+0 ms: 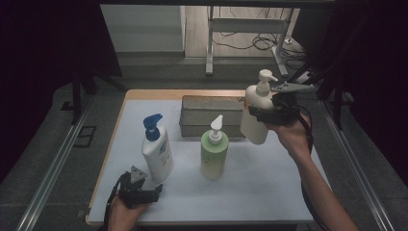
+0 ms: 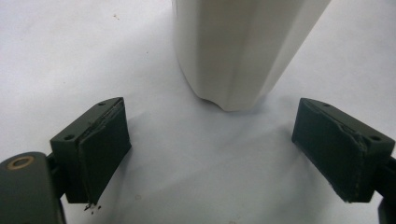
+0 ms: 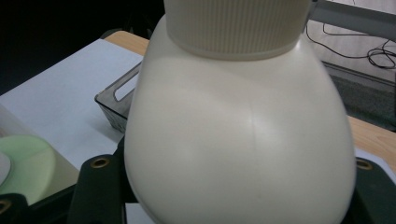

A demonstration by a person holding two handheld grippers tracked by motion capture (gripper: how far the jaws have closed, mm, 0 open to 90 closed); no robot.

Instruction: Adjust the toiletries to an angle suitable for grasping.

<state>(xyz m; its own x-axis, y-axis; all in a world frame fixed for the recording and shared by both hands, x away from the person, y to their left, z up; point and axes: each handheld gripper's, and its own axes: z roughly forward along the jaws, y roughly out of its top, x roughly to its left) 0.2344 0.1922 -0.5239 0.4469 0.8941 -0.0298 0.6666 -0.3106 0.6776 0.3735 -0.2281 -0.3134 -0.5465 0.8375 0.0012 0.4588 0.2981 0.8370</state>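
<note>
Right gripper (image 1: pixel 269 111) is clamped on the cream pump bottle (image 1: pixel 256 115) mid-air, tilted; smooth sides, could slip onto the tray (image 1: pixel 210 115).

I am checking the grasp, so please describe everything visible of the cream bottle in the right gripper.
The cream bottle looks like smooth, opaque plastic, with a rounded shoulder, a ribbed collar and a pump head whose spout points right in the high view. It is lifted off the table, roughly upright with a slight tilt, beside the grey bin's right end. The right gripper clamps its body; nothing else touches it.
</note>
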